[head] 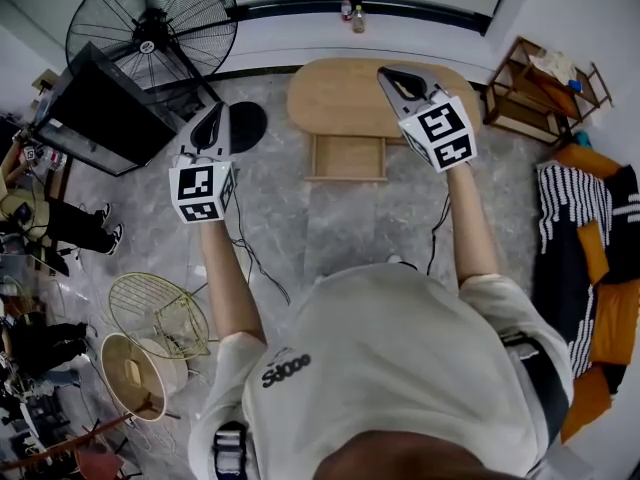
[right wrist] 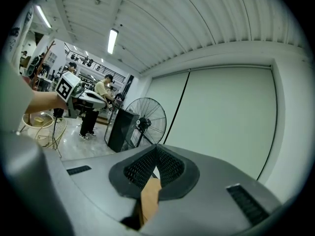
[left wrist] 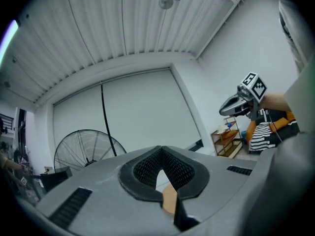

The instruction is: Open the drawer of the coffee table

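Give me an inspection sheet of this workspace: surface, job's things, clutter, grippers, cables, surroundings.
Surface: coffee table, oval wooden top, nothing seen on it.
Job's things: drawer stands pulled out toward the person.
Clutter: wire baskets on the floor, lower left.
Grippers: left gripper and right gripper held up in the air, jaws shut, both empty.
Cables: cables trail across the floor below the grippers.
Surroundings: floor fan, black box, shelf unit, striped blanket, people at far left.
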The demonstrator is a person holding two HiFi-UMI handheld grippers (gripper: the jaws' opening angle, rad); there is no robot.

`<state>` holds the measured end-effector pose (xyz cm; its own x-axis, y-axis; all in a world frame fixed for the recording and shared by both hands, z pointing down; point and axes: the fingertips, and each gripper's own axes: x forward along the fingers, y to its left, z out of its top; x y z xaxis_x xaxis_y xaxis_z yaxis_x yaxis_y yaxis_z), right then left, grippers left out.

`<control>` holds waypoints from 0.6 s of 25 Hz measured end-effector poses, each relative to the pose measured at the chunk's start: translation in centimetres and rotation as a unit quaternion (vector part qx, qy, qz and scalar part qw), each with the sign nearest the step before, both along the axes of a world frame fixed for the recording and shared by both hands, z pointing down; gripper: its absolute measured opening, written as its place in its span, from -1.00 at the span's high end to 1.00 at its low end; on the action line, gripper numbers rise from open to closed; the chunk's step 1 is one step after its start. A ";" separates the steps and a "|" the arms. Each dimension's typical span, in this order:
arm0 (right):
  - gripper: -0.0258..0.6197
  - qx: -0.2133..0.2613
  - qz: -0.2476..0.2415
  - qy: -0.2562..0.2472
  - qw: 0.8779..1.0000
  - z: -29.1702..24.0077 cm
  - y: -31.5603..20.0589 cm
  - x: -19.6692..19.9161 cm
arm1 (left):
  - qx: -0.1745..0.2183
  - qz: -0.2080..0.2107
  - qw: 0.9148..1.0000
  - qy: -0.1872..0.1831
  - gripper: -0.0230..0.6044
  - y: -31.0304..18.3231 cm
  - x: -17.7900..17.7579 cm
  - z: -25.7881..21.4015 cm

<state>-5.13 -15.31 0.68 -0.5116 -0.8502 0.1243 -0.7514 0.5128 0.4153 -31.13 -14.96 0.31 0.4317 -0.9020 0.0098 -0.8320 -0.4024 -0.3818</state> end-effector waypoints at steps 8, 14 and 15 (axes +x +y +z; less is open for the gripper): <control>0.90 0.005 0.006 0.004 1.000 -0.1 -0.7 0.4 | 0.001 0.006 1.000 0.004 0.87 -0.9 0.1 0.5; 0.90 0.009 0.012 0.005 1.000 -0.4 -1.1 1.5 | -0.002 0.011 1.000 0.008 0.87 -1.4 0.9 0.7; 0.90 0.011 0.012 0.005 1.000 -0.5 -1.2 1.5 | -0.002 0.012 1.000 0.008 0.87 -1.4 1.0 0.7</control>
<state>-3.59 -16.46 0.15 -0.4892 -0.8651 0.1106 -0.7597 0.4849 0.4333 -30.16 -16.40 1.05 0.4535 -0.8913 0.0057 -0.8283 -0.4238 -0.3666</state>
